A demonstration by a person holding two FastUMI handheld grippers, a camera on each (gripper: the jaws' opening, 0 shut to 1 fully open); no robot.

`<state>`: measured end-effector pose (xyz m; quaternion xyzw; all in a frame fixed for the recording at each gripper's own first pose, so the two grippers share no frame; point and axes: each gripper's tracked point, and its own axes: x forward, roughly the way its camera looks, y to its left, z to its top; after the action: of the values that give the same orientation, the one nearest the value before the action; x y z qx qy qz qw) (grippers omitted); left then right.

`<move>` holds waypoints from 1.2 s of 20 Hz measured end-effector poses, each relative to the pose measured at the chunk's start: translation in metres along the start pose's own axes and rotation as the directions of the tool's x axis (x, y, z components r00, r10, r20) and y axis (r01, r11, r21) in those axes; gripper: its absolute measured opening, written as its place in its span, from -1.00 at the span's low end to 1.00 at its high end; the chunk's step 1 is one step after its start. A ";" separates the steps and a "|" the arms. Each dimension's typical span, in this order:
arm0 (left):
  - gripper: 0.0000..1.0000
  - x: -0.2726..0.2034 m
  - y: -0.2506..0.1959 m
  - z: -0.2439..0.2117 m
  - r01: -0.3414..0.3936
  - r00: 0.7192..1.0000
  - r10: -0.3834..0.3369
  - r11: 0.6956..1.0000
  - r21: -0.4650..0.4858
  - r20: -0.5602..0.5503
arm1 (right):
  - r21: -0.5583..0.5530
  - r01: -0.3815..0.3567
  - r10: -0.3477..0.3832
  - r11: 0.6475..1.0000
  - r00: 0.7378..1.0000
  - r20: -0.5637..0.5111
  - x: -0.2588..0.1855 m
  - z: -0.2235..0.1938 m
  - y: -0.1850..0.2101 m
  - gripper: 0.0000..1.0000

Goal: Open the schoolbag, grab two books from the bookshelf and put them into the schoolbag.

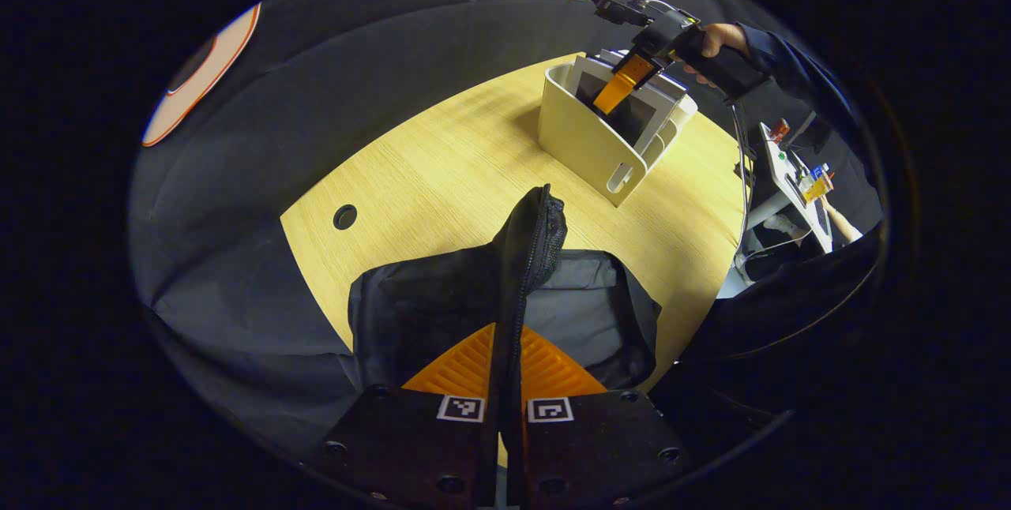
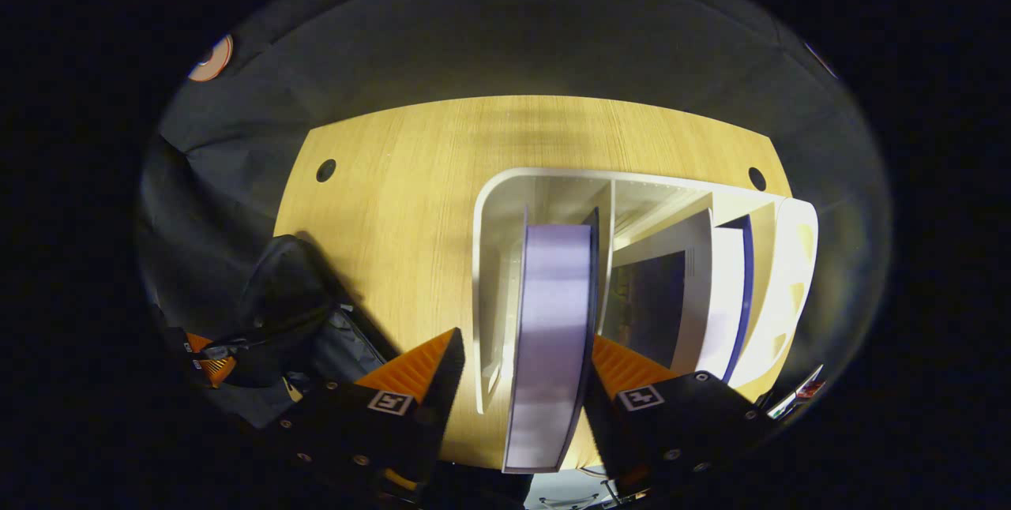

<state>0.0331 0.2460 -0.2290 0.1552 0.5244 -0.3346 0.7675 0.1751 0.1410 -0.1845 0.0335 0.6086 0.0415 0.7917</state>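
The black schoolbag (image 1: 411,305) lies on the wooden table (image 1: 442,170), and my left gripper (image 1: 508,332) is shut on its zipper edge (image 1: 529,241), holding that flap upright. A cream bookshelf (image 1: 584,147) stands at the far side with books upright in it. A hand (image 1: 715,40) holds my right gripper (image 1: 620,84) down into it. In the right gripper view the right gripper (image 2: 528,340) stands open astride a book with pale lavender page edges (image 2: 553,313) in the bookshelf's (image 2: 490,257) left slot. A gap shows at the left finger. A second book (image 2: 723,297) leans in the right slot.
The table has a cable hole (image 1: 344,216) to the left of the bag and two holes (image 2: 325,170) (image 2: 757,178) along its far edge. Black cloth drapes around the table. A white desk with gear (image 1: 790,170) stands beyond the table's right edge.
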 end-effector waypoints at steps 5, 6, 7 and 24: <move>-0.88 -0.001 -0.001 -0.001 0.013 1.000 -0.013 1.000 0.027 0.002 | 0.047 0.053 -0.051 0.997 0.998 -0.029 -0.006 -0.010 -0.007 -0.21; -0.89 -0.002 -0.002 0.000 0.015 1.000 -0.015 0.999 0.031 0.003 | 0.052 0.067 -0.065 0.996 0.997 -0.039 -0.007 -0.015 -0.009 -0.21; -0.89 -0.001 -0.002 0.000 0.016 1.000 -0.016 0.999 0.036 0.005 | 0.059 0.075 -0.072 0.995 0.996 -0.051 -0.008 -0.020 -0.009 -0.22; -0.88 0.007 -0.014 -0.009 0.049 0.999 -0.049 0.989 0.136 -0.005 | 0.148 0.079 -0.085 0.986 0.996 0.030 -0.083 -0.099 -0.016 -0.28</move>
<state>0.0183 0.2386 -0.2376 0.1945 0.5044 -0.3884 0.7462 0.0586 0.1167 -0.1324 0.0674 0.5963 -0.0366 0.7991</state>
